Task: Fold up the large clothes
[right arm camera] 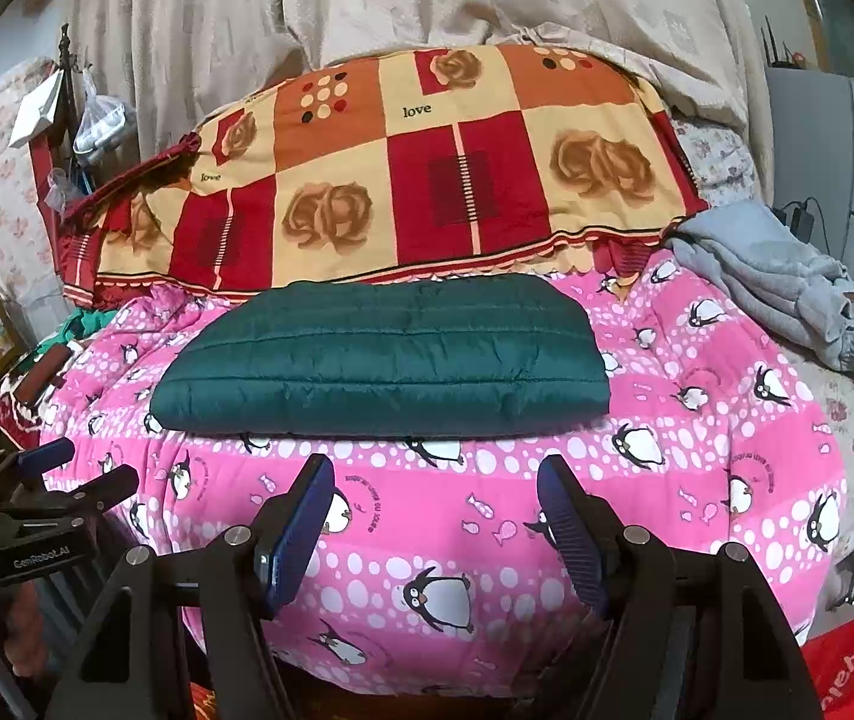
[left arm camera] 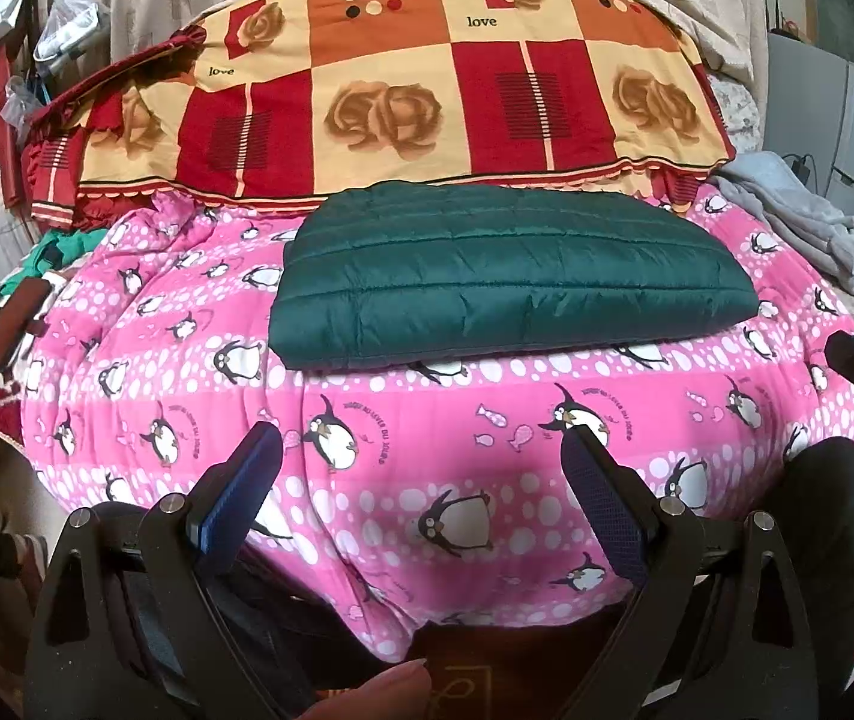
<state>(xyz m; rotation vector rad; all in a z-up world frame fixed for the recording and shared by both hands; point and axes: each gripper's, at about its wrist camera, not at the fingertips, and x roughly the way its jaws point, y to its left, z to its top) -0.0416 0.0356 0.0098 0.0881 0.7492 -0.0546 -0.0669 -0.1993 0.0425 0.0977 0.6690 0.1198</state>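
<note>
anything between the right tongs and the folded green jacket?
Nothing but bare pink penguin quilt. In the right wrist view the right tongs hang open, short of the folded green jacket, with only quilt showing between them. The left wrist view agrees.

the green jacket (left arm camera: pixel 511 276) is puffy, stitched cloth with a soft shine. the pink penguin blanket (left arm camera: pixel 439 480) is soft, matt cloth. the red and orange quilt (left arm camera: pixel 402 90) is smooth printed cloth. the grey clothes (right arm camera: pixel 787 282) look thick and fuzzy. the left hand-held gripper (left arm camera: pixel 420 474) is matt black plastic with shiny metal bolts and bumpy blue pads.
</note>
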